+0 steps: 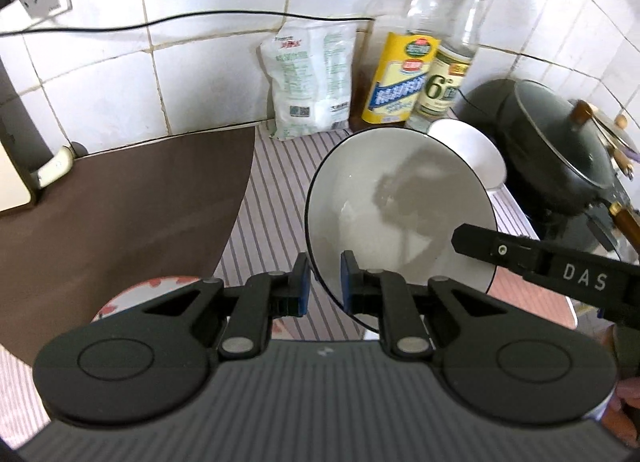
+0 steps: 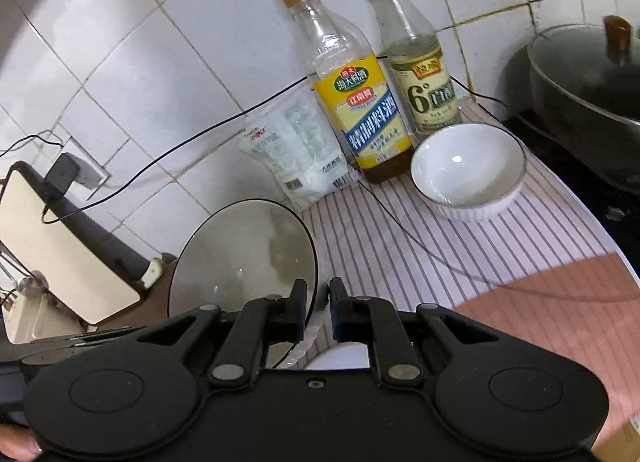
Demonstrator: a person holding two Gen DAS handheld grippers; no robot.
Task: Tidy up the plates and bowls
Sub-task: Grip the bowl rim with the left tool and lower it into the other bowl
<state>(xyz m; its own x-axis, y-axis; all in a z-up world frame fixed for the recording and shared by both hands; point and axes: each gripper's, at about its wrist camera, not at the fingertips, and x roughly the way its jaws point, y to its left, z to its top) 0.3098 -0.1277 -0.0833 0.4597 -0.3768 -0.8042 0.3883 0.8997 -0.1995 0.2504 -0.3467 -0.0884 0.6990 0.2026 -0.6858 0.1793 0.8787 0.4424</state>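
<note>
Striped counter cloth (image 2: pixel 380 246) below, both grippers (left gripper (image 1: pixel 325 286), right gripper (image 2: pixel 318 312)) seemingly pinch the tilted plate (image 1: pixel 400 214)'s rim; level it before stacking near the white bowl (image 2: pixel 468 170).

My way ahead was blocked by the big tilted white plate with a dark rim (image 2: pixel 244 258). Right of it, striped cloth (image 2: pixel 384 246) lay bare up to the small white bowl (image 2: pixel 468 170) and two tall bottles (image 2: pixel 360 102).

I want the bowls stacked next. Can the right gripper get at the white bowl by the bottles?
Probably not yet: the right gripper has its fingers on the black-rimmed plate. Otherwise, striped mat toward the white bowl lies open.
</note>
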